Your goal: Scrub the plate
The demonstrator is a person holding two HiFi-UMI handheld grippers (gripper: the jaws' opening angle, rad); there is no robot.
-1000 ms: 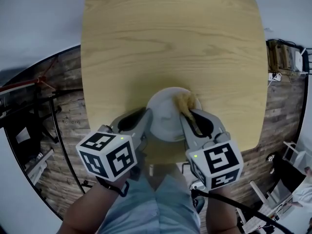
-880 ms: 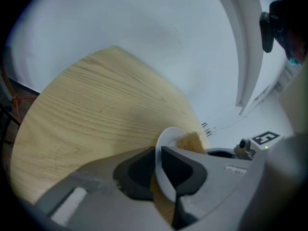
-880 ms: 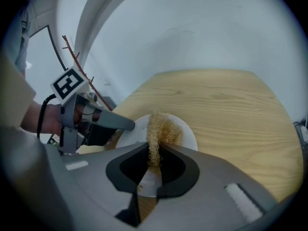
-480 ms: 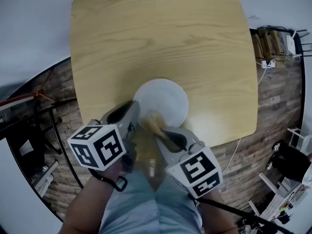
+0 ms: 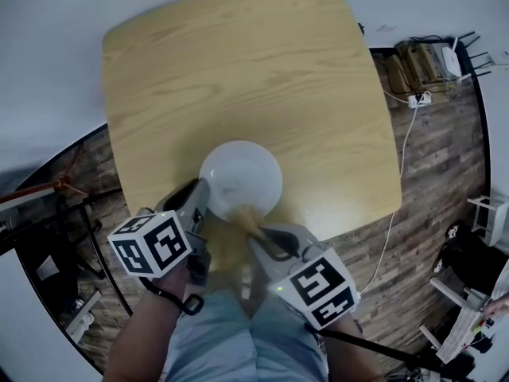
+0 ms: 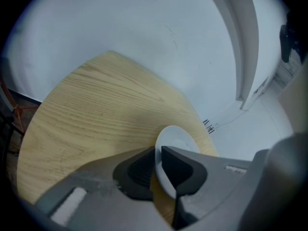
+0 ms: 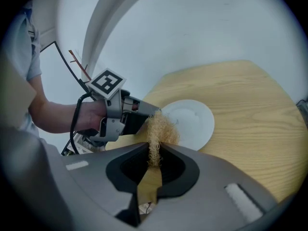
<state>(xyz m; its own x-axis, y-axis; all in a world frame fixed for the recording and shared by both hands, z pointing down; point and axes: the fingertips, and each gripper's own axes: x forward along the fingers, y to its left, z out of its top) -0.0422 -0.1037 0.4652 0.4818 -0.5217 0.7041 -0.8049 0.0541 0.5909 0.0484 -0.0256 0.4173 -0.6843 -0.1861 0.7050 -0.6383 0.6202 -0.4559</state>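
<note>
Plate (image 5: 240, 173), 1, near front edge of 1 counter (image 5: 238, 70), rim clamped in left tongs (image 6: 158, 160), jaws just eased slightly wider. Scrubber (image 7: 161, 129), 1, straw-coloured, pinched in right tongs (image 7: 154, 153) at plate's near rim.

Far half + right side of table (image 5: 238, 70) seen bare: wide room for approach there. Plate (image 5: 242, 173) set near front edge. Its front-left rim taken up by L gripper (image 5: 200, 196), jaws pressed on rim, just opened a touch. Front rim blocked by R gripper (image 5: 261, 231) w/ scrubber (image 5: 246, 213). Only narrow gap left btwn grippers. Far + right rim of plate left open. Floor left crowded by dark frame (image 5: 48, 245); cables (image 5: 406, 142) on floor right.
</note>
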